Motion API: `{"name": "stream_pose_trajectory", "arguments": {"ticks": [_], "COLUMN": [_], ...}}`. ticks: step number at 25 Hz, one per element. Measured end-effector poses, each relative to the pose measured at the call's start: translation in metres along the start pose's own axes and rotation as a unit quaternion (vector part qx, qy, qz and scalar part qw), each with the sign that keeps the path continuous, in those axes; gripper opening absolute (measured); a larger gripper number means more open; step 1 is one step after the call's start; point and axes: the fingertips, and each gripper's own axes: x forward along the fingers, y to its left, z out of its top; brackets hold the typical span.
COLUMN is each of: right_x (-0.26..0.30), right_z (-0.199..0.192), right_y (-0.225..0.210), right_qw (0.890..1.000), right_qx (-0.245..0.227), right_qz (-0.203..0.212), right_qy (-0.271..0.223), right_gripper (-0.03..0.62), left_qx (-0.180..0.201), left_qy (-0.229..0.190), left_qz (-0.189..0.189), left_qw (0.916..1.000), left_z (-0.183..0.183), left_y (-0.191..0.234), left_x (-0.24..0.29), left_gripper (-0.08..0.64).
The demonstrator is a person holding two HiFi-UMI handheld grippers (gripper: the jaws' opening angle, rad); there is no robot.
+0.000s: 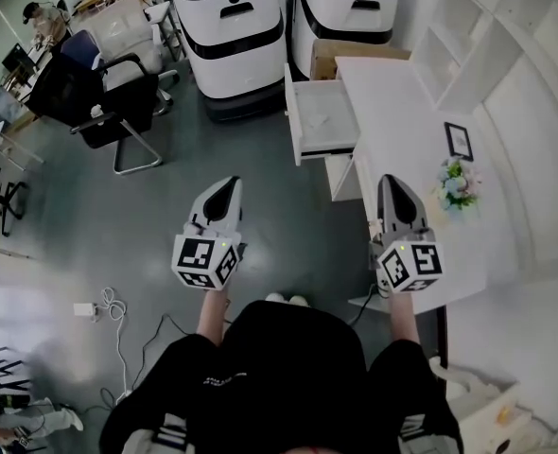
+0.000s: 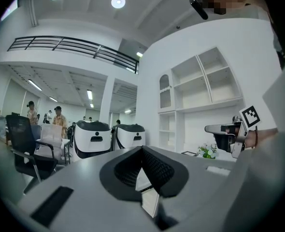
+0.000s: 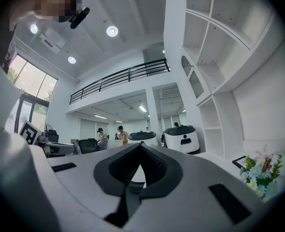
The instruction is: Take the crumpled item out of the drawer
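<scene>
Your left hand-held gripper [image 1: 226,185] and right hand-held gripper [image 1: 392,183] are both held level, with jaws closed on nothing. The pale crumpled item [image 1: 322,117] lies in the open drawer [image 1: 296,112] pulled out from the desk's [image 1: 392,102] side edge. It is ahead and between them, nearer the right one, and too faint to show its long axis. Only the head view looks into the drawer; both gripper views look level out over the room.
</scene>
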Motion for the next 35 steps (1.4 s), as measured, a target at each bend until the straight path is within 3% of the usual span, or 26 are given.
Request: {"name": "stream_pose_trajectory", "arguments": {"ticks": [16,35], "right_x": [0.029,0.157], "right_z": [-0.021,-0.038], "right_y": [-0.023,-0.062], "right_qw": [0.999,0.999], "right_qx": [0.022,0.034], "right_qz": [0.019,-0.010], "right_qy": [0.017,0.036], "right_gripper": [-0.008,-0.008], "left_qx": [-0.008,-0.010], "left_qy": [0.018,0.025], "left_qz": [0.018,-0.035], "left_qw": [0.9997,0.9990], "left_z": [-0.015,-0.009], "left_y": [-0.005,0.063], "left_x": [0.021,0.164], "left_gripper": [-0.002,-0.003]}}
